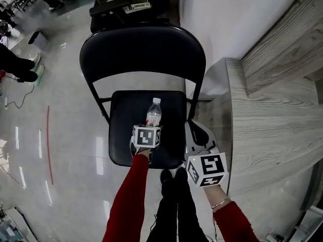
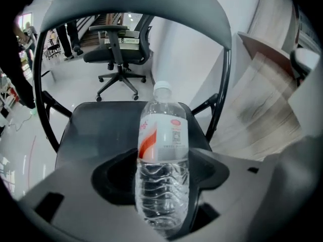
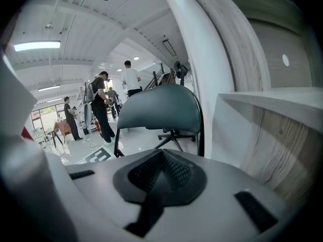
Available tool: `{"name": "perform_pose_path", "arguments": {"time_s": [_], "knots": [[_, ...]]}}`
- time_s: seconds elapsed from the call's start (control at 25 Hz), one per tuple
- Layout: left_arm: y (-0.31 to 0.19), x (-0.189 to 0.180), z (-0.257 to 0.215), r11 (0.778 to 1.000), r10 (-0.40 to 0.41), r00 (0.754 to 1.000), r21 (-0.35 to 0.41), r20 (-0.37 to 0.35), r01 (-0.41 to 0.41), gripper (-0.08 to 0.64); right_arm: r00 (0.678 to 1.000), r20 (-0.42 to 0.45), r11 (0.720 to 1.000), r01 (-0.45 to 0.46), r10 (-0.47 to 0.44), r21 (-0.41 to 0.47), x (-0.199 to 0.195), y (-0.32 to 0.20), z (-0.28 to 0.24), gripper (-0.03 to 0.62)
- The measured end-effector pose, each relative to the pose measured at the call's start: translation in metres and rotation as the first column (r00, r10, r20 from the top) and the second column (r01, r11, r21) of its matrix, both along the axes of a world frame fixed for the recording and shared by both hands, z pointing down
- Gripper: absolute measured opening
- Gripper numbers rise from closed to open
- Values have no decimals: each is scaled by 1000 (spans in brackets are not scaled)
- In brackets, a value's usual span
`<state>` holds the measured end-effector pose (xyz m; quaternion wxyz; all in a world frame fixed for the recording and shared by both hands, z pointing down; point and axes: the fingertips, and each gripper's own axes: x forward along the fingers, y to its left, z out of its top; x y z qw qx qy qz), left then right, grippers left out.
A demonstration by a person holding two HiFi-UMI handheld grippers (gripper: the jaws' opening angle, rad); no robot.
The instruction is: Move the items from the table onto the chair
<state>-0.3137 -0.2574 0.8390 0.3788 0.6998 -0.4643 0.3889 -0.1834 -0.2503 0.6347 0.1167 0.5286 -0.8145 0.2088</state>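
A clear water bottle (image 1: pixel 154 112) with a white cap and a red-and-white label stands upright over the black seat of the folding chair (image 1: pixel 123 140). My left gripper (image 1: pixel 151 125) is shut on the bottle's lower body, and whether the base touches the seat is hidden. In the left gripper view the bottle (image 2: pixel 162 155) fills the space between the jaws, with the chair seat (image 2: pixel 101 122) behind it. My right gripper (image 1: pixel 196 135) hangs beside the seat's right edge, shut and holding nothing. In the right gripper view the right gripper (image 3: pixel 162 158) points towards the chair back (image 3: pixel 161 110).
A grey wood-grain table (image 1: pixel 272 125) stands to the right of the chair, next to a white wall. A black office chair (image 1: pixel 126 4) sits behind the folding chair on the glossy floor. Several people (image 3: pixel 103 107) stand far off in the room.
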Motion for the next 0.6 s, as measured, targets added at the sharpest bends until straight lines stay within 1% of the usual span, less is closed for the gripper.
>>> {"name": "perform_pose_path", "arguments": {"time_s": [0.24, 0.32, 0.4, 0.48, 0.6], "knots": [[-10, -4, 20, 996, -82, 997, -42, -9, 81, 321, 1000, -7, 1000, 15, -15, -10, 4, 2, 8, 12], [-12, -5, 22, 995, -91, 996, -50, -18, 90, 321, 1000, -2, 1000, 16, -16, -12, 5, 3, 9, 12], [-15, -4, 20, 995, -90, 995, -36, -33, 89, 322, 1000, 6, 1000, 13, -12, -10, 6, 1, 9, 12], [-16, -5, 16, 996, -93, 994, -3, -50, 93, 322, 1000, 10, 1000, 15, -15, -12, 5, 2, 10, 12], [-15, -9, 7, 988, -138, 987, 56, -88, 143, 321, 1000, 3, 999, 31, -31, -10, 2, 5, 10, 12]]}}
